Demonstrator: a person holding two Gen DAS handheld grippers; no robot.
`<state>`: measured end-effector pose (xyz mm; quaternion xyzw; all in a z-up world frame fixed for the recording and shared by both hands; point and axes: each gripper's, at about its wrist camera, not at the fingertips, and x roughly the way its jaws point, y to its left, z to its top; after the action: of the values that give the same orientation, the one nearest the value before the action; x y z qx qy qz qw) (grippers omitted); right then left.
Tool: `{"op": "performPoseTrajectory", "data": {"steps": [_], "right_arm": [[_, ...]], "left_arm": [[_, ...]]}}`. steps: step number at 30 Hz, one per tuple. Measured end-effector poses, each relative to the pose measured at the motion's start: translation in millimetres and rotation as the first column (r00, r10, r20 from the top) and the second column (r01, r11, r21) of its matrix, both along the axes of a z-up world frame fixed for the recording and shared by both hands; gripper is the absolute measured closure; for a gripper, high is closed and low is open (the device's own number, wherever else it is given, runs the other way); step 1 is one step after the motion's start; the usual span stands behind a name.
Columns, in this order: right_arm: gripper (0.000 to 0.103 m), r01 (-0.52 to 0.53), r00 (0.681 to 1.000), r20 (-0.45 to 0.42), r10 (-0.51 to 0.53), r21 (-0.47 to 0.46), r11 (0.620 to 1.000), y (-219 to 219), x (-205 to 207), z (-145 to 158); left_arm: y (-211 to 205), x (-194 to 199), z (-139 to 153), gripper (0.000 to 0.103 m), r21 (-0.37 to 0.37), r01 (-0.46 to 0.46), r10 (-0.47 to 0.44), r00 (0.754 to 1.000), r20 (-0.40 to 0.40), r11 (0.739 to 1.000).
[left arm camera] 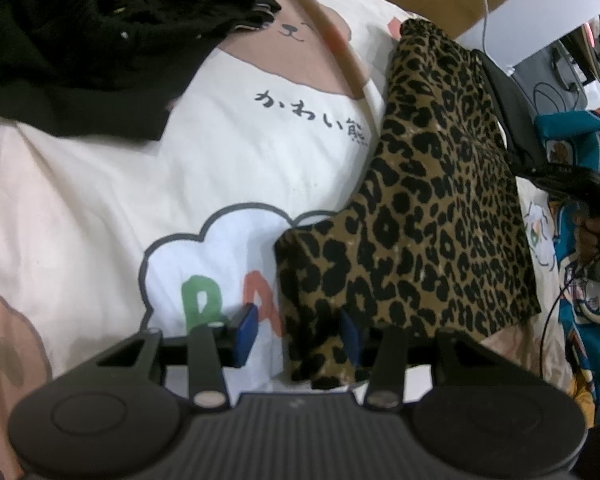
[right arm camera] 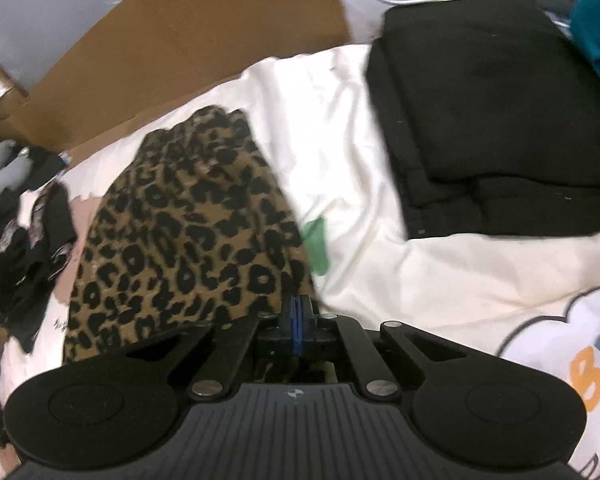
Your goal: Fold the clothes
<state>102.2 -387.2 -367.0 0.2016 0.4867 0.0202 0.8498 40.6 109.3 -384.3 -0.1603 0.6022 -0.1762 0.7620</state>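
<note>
Leopard-print cloth [left arm camera: 440,208] is seen spread on a cream sheet [left arm camera: 100,208] in the left view; a corner of it lies between the half-open jaws of the left gripper [left arm camera: 298,338], pressed by neither. In the right view, the right gripper [right arm camera: 297,320] is seen fully closed at the cloth's near edge [right arm camera: 188,236]; whether fabric is pinched cannot be told.

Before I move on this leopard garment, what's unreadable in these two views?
- Left wrist view: the leopard garment has its near corner hidden behind the left hand-held gripper.
- Right wrist view: whether the shut right hand-held gripper pinches its hem; the body covers that.
- Black pile: cut off by the frame edge.
</note>
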Motion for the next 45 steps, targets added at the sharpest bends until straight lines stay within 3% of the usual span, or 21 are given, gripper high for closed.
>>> {"op": "performPoseTrajectory", "data": {"steps": [4,7,11,12,23,29,36,45], "right_arm": [[0.099,-0.006,1.000,-0.025,0.006,0.011,1.000,1.2,7.7,-9.1],[0.082,-0.028,0.998,-0.060,0.029,0.014,1.000,3.8,14.1,-17.1],[0.088,-0.030,0.997,-0.071,0.032,0.033,0.999,2.7,20.9,-22.7],[0.103,-0.020,0.998,-0.066,0.023,0.042,0.999,1.1,21.1,-22.0],[0.103,0.024,0.999,-0.033,-0.026,-0.061,0.998,3.5,4.2,12.4],[0.103,0.000,0.997,-0.080,-0.010,-0.127,0.992,16.5,13.1,-5.4],[0.103,-0.017,0.997,-0.078,0.003,-0.184,0.983,26.0,12.8,3.6],[0.096,-0.019,1.000,-0.021,0.015,-0.195,0.981,24.0,8.6,19.9]], "left_arm": [[0.2,1.6,0.3,0.056,-0.001,0.000,0.000,1.000,-0.006,1.000],[0.1,1.2,1.0,0.056,-0.001,-0.003,0.003,1.000,-0.007,1.000],[-0.1,2.3,1.1,0.056,-0.002,-0.005,0.005,1.000,-0.008,1.000],[-0.4,2.1,0.7,0.056,-0.001,-0.003,0.003,1.000,-0.007,1.000],[0.8,3.5,-2.8,0.056,-0.007,0.000,0.000,1.000,-0.002,1.000],[0.2,3.9,-5.3,0.056,-0.004,0.008,-0.008,1.000,0.001,1.000],[2.2,4.1,-5.1,0.056,-0.004,0.013,-0.013,1.000,0.000,1.000],[10.4,14.7,31.0,0.057,0.018,0.011,-0.013,0.996,0.089,1.000]]}}
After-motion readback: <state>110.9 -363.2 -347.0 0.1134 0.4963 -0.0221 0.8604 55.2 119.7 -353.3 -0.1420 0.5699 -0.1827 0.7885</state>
